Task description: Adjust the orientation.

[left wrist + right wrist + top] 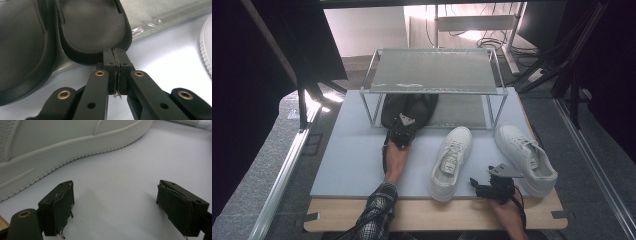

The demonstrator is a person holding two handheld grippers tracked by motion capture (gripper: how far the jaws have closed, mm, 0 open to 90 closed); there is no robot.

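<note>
A pair of black slippers [409,106] lies under the wire rack [432,70], heels toward me. My left gripper [402,127] is at their heels. In the left gripper view its jaws [115,51] are shut flat against each other, tips touching the heel rim of the right-hand slipper [92,27], with the other slipper [22,50] beside it. My right gripper [477,186] rests near the front edge between two white sneakers [452,160] [524,157]. In the right gripper view it [115,195] stands open over bare mat, beside a sneaker's ribbed sole [62,140].
The rack stands at the back of a pale grey mat [352,160] on a wooden table [432,215]; its lower shelf [162,17] carries the slippers. Dark frame posts and cables stand around the table.
</note>
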